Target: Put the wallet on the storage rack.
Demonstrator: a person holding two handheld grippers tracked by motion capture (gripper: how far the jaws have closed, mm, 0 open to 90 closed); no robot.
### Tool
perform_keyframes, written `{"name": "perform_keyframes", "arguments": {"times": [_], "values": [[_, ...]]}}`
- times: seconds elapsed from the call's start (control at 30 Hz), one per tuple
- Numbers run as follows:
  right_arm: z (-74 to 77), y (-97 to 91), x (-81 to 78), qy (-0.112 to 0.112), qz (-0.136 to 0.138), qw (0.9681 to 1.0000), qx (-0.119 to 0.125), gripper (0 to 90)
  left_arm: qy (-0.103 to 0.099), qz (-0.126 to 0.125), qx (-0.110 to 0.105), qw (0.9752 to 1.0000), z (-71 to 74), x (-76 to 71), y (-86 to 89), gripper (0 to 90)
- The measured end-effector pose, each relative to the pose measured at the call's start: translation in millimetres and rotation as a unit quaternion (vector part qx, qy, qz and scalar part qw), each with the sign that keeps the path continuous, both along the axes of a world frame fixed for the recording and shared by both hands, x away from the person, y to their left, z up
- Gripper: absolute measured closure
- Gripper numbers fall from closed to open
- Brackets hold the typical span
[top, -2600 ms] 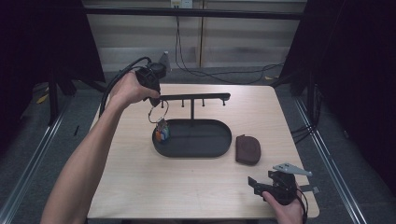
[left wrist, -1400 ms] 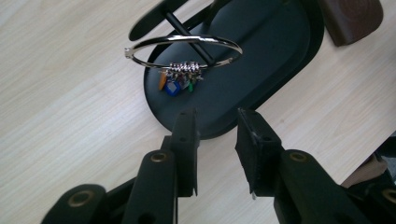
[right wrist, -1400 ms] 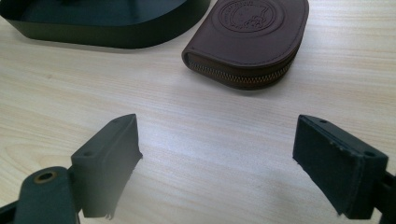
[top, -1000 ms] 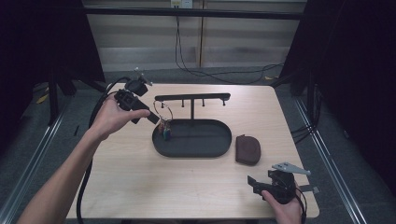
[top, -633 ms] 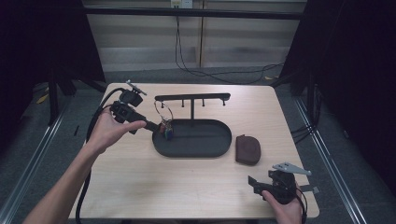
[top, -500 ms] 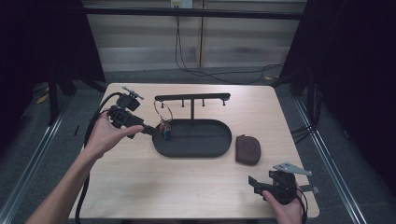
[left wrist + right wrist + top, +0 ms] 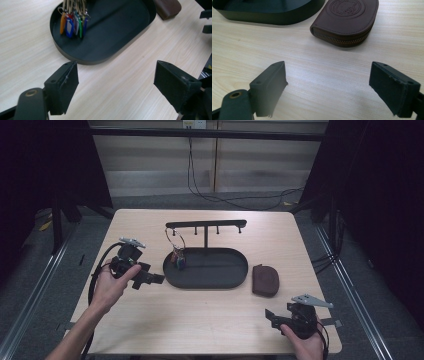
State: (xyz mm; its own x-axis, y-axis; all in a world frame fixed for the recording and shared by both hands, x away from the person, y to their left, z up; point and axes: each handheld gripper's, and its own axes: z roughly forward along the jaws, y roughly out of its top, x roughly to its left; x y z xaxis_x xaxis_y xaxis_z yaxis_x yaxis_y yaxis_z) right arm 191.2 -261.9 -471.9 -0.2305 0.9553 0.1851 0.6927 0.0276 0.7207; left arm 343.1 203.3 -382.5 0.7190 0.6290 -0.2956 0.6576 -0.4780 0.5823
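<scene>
Looking down from the high view, we saw our left gripper [image 7: 150, 279] low over the table [image 7: 210, 315], just left of the black oval tray [image 7: 235, 277], with its jaws pointing toward the tray. Its jaws had just been opening and held nothing. The key ring [image 7: 176, 251] with its coloured tags hung from the left end of the black rack [image 7: 206, 224] that rose from the tray, and the tags reached down to the tray's left end. The brown zip pouch [image 7: 264, 280] lay just right of the tray. Our right gripper [image 7: 272, 316] rested near the table's front right corner, well apart from the tray, with its jaws pointing left.

Through the left gripper view we found both black jaws spread wide with only bare table between them. Beyond them lay the tray [image 7: 125, 32], and the coloured tags [image 7: 73, 23], orange, blue, red and green, hung over its far left part. A corner of the pouch [image 7: 167, 7] showed at the top right, past the tray.

Through the right gripper view our jaws stood wide apart and empty over the pale wood. Ahead lay the pouch [image 7: 347, 20], its zip edge facing us, and the tray's rim [image 7: 269, 17] ran just to its left; we could not tell whether the two touched.
</scene>
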Motion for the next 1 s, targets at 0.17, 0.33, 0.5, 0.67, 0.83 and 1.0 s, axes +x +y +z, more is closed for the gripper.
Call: {"name": "perform_keyframes", "arguments": {"times": [0.17, 0.33, 0.5, 0.67, 0.83, 1.0], "values": [[0.2, -0.4, -0.2, 0.001, 0.002, 1.0, 0.003, 14.6, -0.026, -0.001, -0.019, 0.9995, -8.8, -13.8, 10.0, 19.0], [-1.0, -0.8, 1.6, 0.004, 0.008, 0.9999, 0.008, 14.8, -0.026, 0.025, -0.032, 0.9988, -23.3, -22.7, 23.7, 20.5], [-1.5, -0.9, 2.6, 0.007, 0.009, 0.9999, 0.009, 14.8, -0.037, 0.03, -0.047, 0.9977, -39.4, -40.1, 31.2, 19.4], [-1.6, 0.0, 3.8, 0.011, 0.012, 0.9998, 0.008, 16.8, -0.053, 0.037, -0.059, 0.9961, -50.8, -56.9, 37.4, 19.4], [-2.2, 0.3, 7.9, 0.02, 0.014, 0.9995, 0.018, 20.9, -0.051, 0.03, -0.069, 0.9959, -65.8, -76.0, 38.3, 19.3], [1.3, 1.9, 9.8, 0.025, 0.013, 0.9993, 0.022, 22.7, -0.05, 0.033, -0.076, 0.9953, -76.8, -91.5, 42.1, 19.4]]}}
